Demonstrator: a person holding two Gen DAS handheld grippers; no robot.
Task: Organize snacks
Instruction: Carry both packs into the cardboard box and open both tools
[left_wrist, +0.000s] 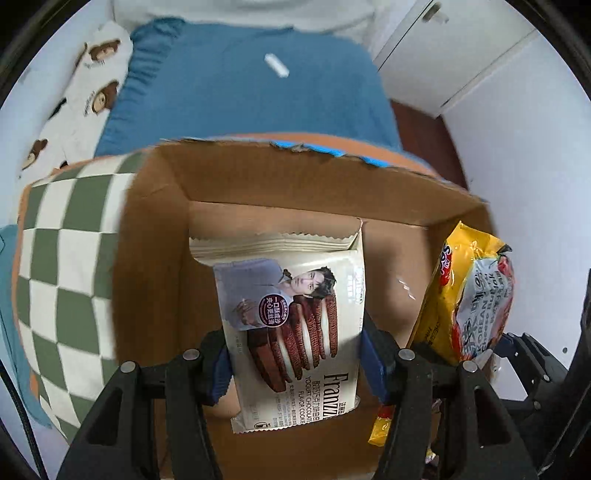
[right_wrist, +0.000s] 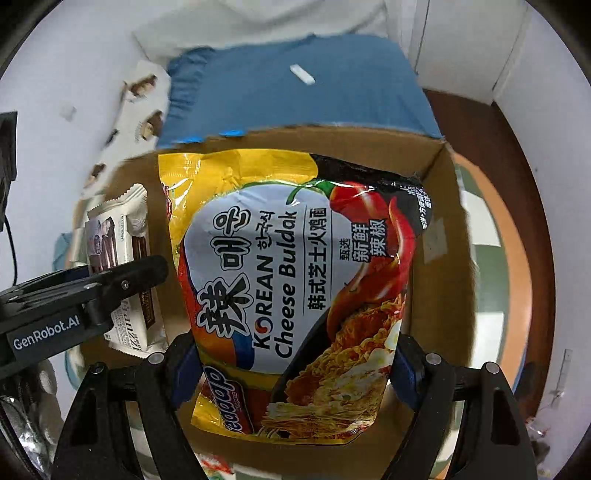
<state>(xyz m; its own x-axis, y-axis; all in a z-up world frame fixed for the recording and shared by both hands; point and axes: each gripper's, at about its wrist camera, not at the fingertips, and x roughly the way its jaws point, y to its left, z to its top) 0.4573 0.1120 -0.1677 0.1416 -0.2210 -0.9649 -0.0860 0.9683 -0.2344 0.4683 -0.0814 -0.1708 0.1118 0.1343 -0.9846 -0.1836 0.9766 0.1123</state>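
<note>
We see two snack packs held over an open cardboard box (left_wrist: 155, 229). The Franzzi yogurt chocolate cookie pack (left_wrist: 295, 332) hangs lengthwise inside the box opening, its crimped top end pointing toward the far wall of the box. The left gripper (left_wrist: 295, 362) clamps it by both long edges, blue pads pressed against the wrapper at a narrow spread.

Beside it, toward the box's right side in the left wrist view, is the Korean Cheese Buldak noodle pack (right_wrist: 295, 288), yellow with a red chilli printed on it. The right gripper (right_wrist: 295, 373) grips this wider pack across its lower part, jaws set broad, pads touching either edge. In the right wrist view the noodle pack covers most of the box interior, and the cookie pack with the left gripper shows at the left.

The box has a torn upper rim with blue tape scraps. It sits on a green and white checkered cloth (left_wrist: 66, 266) with an orange border. Beyond lies a blue pillow (left_wrist: 251, 92) bearing a small white label, next to a bear-print fabric (left_wrist: 85, 88). White cabinet doors (left_wrist: 461, 55) stand at the upper right.
</note>
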